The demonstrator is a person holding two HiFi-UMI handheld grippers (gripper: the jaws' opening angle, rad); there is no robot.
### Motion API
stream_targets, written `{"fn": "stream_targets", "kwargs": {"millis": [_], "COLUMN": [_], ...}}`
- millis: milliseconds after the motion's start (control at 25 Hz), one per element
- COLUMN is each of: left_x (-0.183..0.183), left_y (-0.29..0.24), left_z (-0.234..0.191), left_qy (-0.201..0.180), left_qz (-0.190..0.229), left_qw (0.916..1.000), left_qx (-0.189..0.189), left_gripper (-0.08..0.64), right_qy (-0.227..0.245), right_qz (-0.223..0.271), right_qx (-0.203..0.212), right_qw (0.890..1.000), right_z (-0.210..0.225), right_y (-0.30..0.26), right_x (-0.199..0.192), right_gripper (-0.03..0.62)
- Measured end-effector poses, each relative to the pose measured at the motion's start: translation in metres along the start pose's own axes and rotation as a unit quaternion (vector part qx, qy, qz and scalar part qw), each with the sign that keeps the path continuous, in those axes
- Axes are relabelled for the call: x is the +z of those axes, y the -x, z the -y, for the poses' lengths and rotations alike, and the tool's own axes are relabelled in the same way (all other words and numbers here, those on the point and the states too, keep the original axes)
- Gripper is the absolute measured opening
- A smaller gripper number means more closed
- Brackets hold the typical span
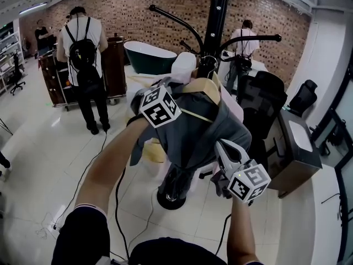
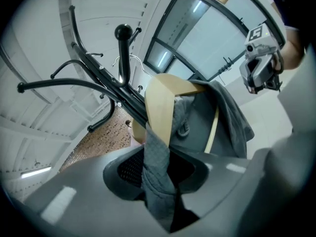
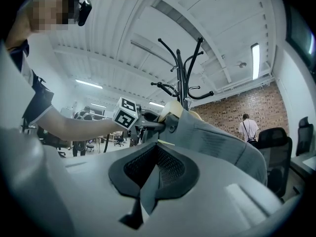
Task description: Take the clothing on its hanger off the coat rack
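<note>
The grey garment [image 1: 193, 131] hangs on its wooden hanger [image 1: 205, 87] against the pole of the black coat rack [image 1: 215, 21], high up under the curved arms. We cannot see the hanger's hook. Our left gripper [image 2: 157, 174] has its fingers narrowed onto a fold of grey cloth just below the near end of the hanger; as far as we can tell they pinch cloth only, not wood. Our right gripper [image 3: 150, 179] has its fingers closed on a thin fold at the garment's far, lower side.

We judge the cloth soft and light, so it will sag and stretch wherever we pull it, and it may slide off the smooth wood. The hanger is the stiff part. A hold at its shoulder, cloth and wood together, looks surest to us.

The hanger's long axis runs across from the left gripper toward the right one, roughly level, and the garment drapes downward from it along the pole.
</note>
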State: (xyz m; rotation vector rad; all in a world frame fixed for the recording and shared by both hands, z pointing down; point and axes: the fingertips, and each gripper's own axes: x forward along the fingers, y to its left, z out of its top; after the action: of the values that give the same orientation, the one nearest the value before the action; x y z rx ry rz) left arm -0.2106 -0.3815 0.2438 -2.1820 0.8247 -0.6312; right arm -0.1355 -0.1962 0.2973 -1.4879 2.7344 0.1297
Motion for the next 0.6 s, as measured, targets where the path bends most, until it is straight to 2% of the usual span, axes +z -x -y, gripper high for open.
{"fn": "stream_targets", "kwargs": {"millis": [320,600], "left_x": [0.031,0.06], "left_y": [-0.002,-0.007], "left_z": [0.023,0.067], "left_qy": [-0.003,0.014], "left_qz": [-0.002,0.006], "left_qw": [1.0,0.9994], "left_qx": [-0.009,-0.031], "left_gripper": [0.117,0.117], "right_qy": [-0.004,-0.012], "right_qz": [0.013,0.015], "right_qx": [-0.012,-0.025], "right_qw": [1.0,0.999], "right_z": [0.011,0.028], "right_y": [0.028,0.063], "right_x": [0.008,0.008], "right_gripper": [0.0,0.0]}}
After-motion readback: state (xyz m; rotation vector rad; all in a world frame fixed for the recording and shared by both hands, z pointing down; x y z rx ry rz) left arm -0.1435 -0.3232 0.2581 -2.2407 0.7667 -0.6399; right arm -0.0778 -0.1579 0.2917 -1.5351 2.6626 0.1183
